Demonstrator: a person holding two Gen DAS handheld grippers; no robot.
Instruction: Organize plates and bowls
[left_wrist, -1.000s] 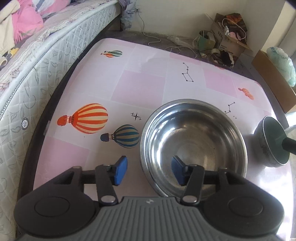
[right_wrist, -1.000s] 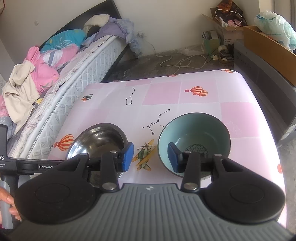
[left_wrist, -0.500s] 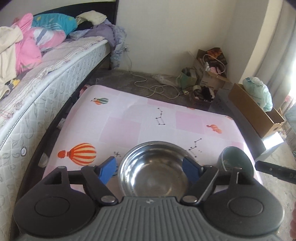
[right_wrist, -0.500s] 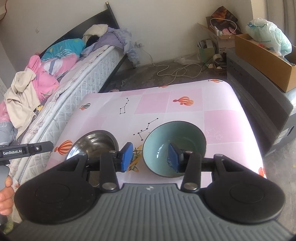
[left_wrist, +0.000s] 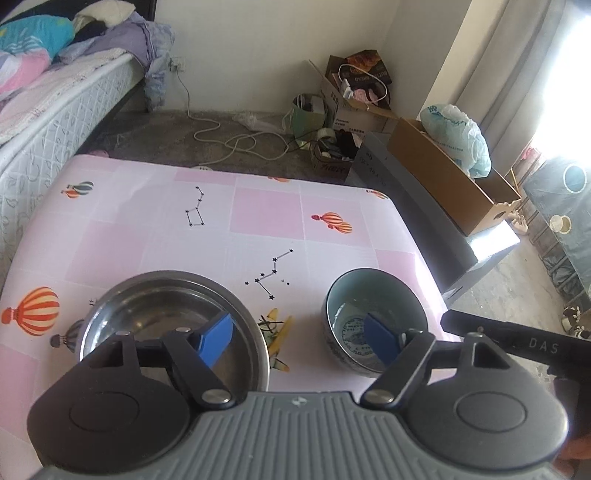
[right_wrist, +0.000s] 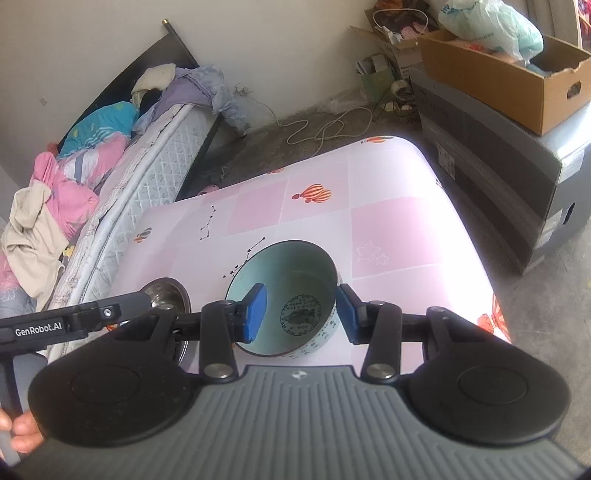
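A steel bowl (left_wrist: 147, 314) sits at the near left of the pink table (left_wrist: 266, 206). A teal ceramic bowl (left_wrist: 373, 299) sits to its right. My left gripper (left_wrist: 299, 339) is open and empty, held above the gap between the two bowls. In the right wrist view my right gripper (right_wrist: 301, 312) is open around the teal bowl (right_wrist: 284, 277), one blue pad inside and one outside its right rim. The steel bowl (right_wrist: 166, 291) shows only partly there, behind the left gripper's body.
A bed (right_wrist: 122, 147) with piled bedding runs along the table's left side. A grey box (right_wrist: 491, 147) carrying a cardboard box (right_wrist: 517, 74) stands right of the table. Cables and clutter (left_wrist: 340, 110) lie on the floor beyond the far edge.
My left gripper has let go of the steel bowl, opened wide, and lifted back and to the right. My right gripper has opened wider around the teal bowl's right rim.
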